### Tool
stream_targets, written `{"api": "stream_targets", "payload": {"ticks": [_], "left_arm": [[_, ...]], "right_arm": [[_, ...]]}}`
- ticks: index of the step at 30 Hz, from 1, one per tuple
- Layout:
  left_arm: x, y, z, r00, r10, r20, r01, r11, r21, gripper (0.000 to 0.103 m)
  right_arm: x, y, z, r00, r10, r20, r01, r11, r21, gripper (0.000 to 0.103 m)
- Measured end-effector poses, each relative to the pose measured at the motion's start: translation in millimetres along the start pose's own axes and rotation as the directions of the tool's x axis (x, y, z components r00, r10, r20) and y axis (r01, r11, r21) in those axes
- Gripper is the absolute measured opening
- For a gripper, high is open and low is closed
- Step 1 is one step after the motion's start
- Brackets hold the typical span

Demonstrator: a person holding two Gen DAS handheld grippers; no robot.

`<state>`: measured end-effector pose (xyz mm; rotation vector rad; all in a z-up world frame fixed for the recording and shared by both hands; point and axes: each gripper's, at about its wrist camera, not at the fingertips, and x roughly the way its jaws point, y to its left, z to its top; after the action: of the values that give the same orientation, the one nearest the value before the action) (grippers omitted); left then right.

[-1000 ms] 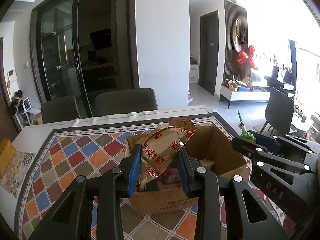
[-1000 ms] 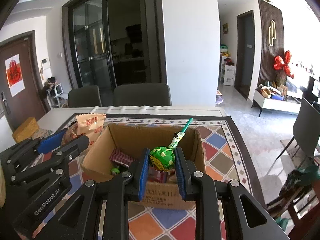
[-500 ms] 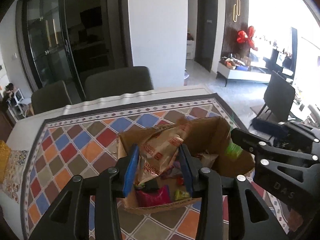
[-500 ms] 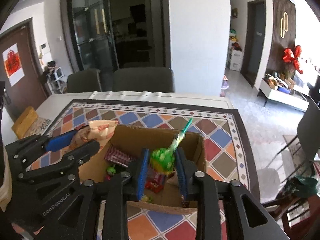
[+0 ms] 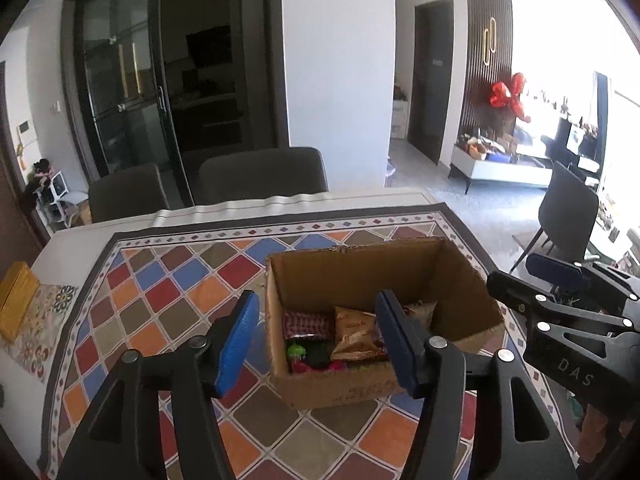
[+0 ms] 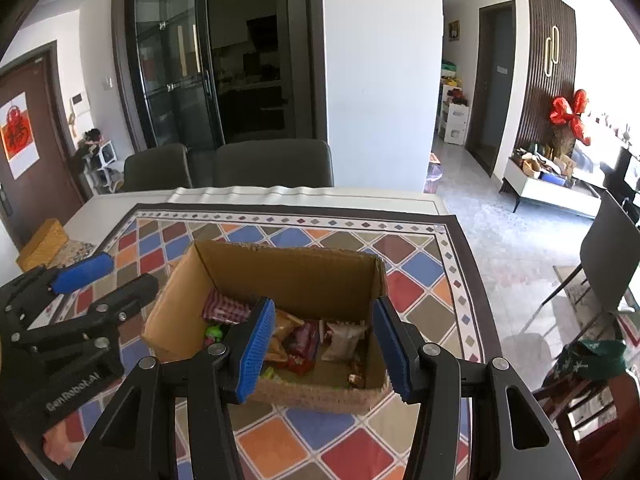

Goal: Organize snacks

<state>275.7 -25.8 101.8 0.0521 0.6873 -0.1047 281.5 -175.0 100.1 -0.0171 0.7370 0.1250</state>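
An open cardboard box (image 5: pixel 360 268) stands on the patterned tablecloth and also shows in the right wrist view (image 6: pixel 288 272). It holds several snack packets, among them a brown biscuit bag (image 5: pixel 354 336), a red checked packet (image 5: pixel 306 324) and a green lollipop (image 6: pixel 214 333). My left gripper (image 5: pixel 316 340) is open and empty, held above the box's near left side. My right gripper (image 6: pixel 326 346) is open and empty above the box's near side. Each gripper shows in the other's view, the right (image 5: pixel 568 320) and the left (image 6: pixel 80 300).
The tablecloth (image 5: pixel 160 292) covers a white table. A yellow box (image 5: pixel 16 300) lies at the table's left edge, also in the right wrist view (image 6: pixel 42 242). Two dark chairs (image 5: pixel 260 174) stand behind the table; another chair (image 5: pixel 568 212) stands to the right.
Both grippers have opened. The biscuit bag and the green lollipop have dropped into the box, and both grippers have pulled back and up.
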Motion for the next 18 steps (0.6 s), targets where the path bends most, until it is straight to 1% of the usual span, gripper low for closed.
{"api": "stream_targets", "payload": {"ticks": [4, 6, 8, 10, 12, 14, 18], "left_arm": [[-26.4, 2.2, -11.6, 0.999, 0.018, 0.048, -0.018, 1.0, -0.008, 0.068], [-39.0, 2.3, -18.7, 0.997, 0.022, 0.072, -0.022, 1.0, -0.007, 0.073], [-48.7, 3.6, -25.2, 0.996, 0.025, 0.088, -0.024, 1.0, -0.011, 0.078], [-57.8, 4.8, -31.9, 0.994, 0.03, 0.105, -0.029, 0.999, -0.015, 0.081], [-69.0, 5.9, -41.4, 0.99, 0.054, 0.127, -0.052, 0.998, -0.019, 0.084], [-77.5, 7.5, -48.1, 0.987, 0.058, 0.148, -0.055, 0.998, -0.025, 0.089], [-96.7, 6.6, -63.5, 0.977, 0.091, 0.195, -0.087, 0.996, -0.027, 0.096]], "right_arm": [[-21.6, 4.6, -11.5, 0.999, 0.0, 0.042, 0.0, 1.0, -0.003, 0.058], [-31.3, 6.3, -16.2, 0.998, -0.006, 0.064, 0.006, 1.0, -0.006, 0.059], [-43.2, 8.5, -23.6, 0.996, -0.005, 0.089, 0.005, 1.0, -0.007, 0.065], [-54.3, 10.5, -30.2, 0.994, -0.008, 0.109, 0.009, 1.0, -0.009, 0.068], [-63.6, 13.0, -37.3, 0.992, -0.013, 0.129, 0.015, 1.0, -0.011, 0.071], [-74.2, 13.6, -45.1, 0.988, -0.023, 0.153, 0.025, 1.0, -0.012, 0.078], [-93.3, 14.7, -58.8, 0.979, -0.056, 0.196, 0.059, 0.998, -0.011, 0.082]]}}
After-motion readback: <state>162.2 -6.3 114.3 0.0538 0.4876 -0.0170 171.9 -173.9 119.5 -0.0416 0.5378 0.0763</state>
